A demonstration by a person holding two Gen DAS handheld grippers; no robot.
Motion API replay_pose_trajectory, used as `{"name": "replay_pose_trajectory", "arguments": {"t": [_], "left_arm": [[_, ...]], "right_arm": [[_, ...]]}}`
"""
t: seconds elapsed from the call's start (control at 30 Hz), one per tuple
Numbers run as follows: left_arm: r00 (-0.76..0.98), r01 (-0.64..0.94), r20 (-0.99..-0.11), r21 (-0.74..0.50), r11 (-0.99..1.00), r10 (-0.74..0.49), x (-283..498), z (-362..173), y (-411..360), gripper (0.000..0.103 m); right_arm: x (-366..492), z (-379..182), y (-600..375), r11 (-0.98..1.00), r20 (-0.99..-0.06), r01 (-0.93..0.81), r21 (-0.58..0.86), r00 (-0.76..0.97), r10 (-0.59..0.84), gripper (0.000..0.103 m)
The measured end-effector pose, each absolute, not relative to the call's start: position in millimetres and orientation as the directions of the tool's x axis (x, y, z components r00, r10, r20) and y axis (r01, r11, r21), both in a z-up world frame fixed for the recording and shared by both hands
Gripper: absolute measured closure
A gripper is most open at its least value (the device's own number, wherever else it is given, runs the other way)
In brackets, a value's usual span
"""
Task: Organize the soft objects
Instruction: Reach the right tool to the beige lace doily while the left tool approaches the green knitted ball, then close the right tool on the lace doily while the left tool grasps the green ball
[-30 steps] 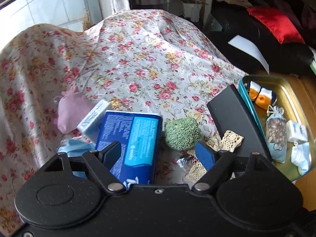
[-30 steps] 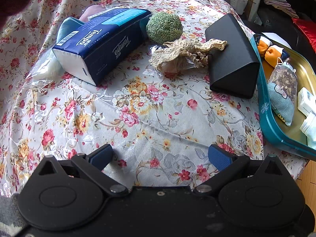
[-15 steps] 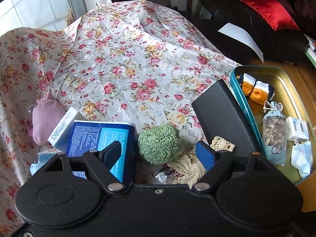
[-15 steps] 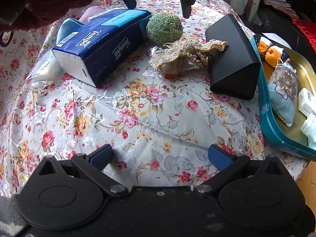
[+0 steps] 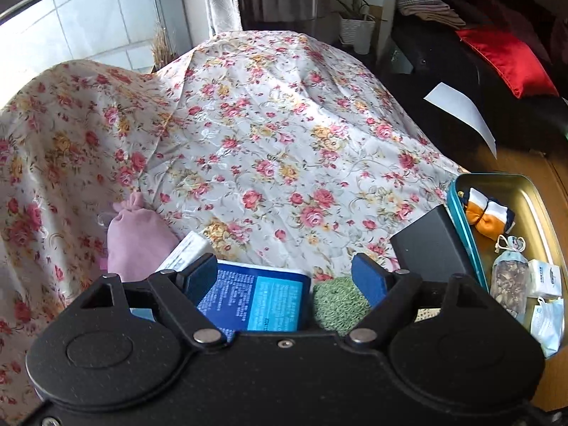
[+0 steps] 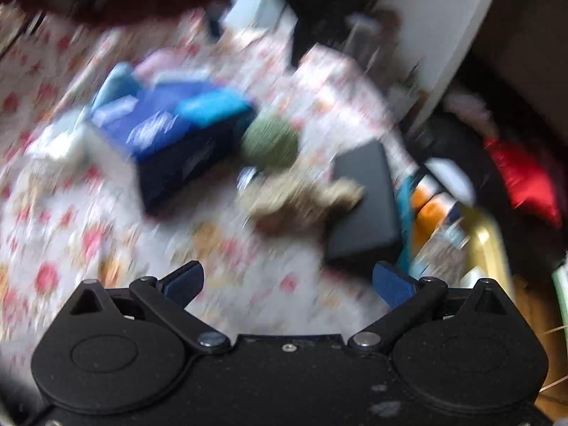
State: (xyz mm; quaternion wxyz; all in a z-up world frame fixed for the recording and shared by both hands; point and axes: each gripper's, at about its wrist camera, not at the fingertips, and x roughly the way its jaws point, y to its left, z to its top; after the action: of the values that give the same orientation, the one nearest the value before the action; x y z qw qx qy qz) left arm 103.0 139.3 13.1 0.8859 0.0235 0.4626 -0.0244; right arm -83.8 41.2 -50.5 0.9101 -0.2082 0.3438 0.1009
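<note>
A blue tissue pack and a green knitted ball lie on the floral cloth right below my left gripper, which is open with nothing held. A pink pouch sits to their left. The right wrist view is heavily blurred: my right gripper is open and empty over the cloth, with the tissue pack, the green ball and a beige crochet piece beyond it. A teal tray at the right holds an orange and white bundle, a sachet and small white packs.
A black case lies between the green ball and the tray; it shows as the black case in the right wrist view. Behind the table stand a dark sofa with a red cushion, a white paper sheet and a potted plant.
My left gripper has drawn back, so the tissue pack and the green ball sit lower in its view. The right wrist view has swung up and rolled, and is now blurred.
</note>
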Motion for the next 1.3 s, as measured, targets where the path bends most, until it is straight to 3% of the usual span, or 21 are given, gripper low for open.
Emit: {"name": "replay_pose_trajectory", "arguments": {"t": [0.13,0.5,0.57,0.7,0.77,0.9,1.3], "left_arm": [[0.571,0.061,-0.819,-0.013,0.998,-0.046,99,15,143,0.024],[0.585,0.003,-0.81,-0.044,0.999,-0.038,93,23,171,0.024],[0.578,-0.008,-0.815,-0.04,0.999,-0.028,92,20,175,0.024],[0.56,-0.012,-0.828,-0.037,0.999,-0.024,92,14,177,0.024],[0.553,-0.005,-0.833,-0.034,0.999,-0.026,92,11,175,0.024],[0.537,0.036,-0.842,-0.032,0.999,-0.046,93,6,162,0.024],[0.447,0.206,-0.888,-0.011,0.979,-0.104,85,-24,97,0.024]], "right_arm": [[-49,-37,38,0.929,-0.715,-0.32,-0.184,0.692,0.097,0.028],[22,-47,47,0.919,-0.716,-0.367,-0.14,0.679,0.162,0.038],[30,-56,51,0.914,-0.74,-0.381,-0.14,0.653,0.159,0.05],[29,-65,54,0.901,-0.764,-0.407,-0.152,0.627,0.155,0.058],[26,-60,52,0.9,-0.769,-0.407,-0.156,0.622,0.148,0.077],[17,-53,40,0.917,-0.797,-0.393,-0.066,0.574,0.188,0.079],[-53,-45,29,0.925,-0.837,-0.379,0.021,0.5,0.223,0.078]]}}
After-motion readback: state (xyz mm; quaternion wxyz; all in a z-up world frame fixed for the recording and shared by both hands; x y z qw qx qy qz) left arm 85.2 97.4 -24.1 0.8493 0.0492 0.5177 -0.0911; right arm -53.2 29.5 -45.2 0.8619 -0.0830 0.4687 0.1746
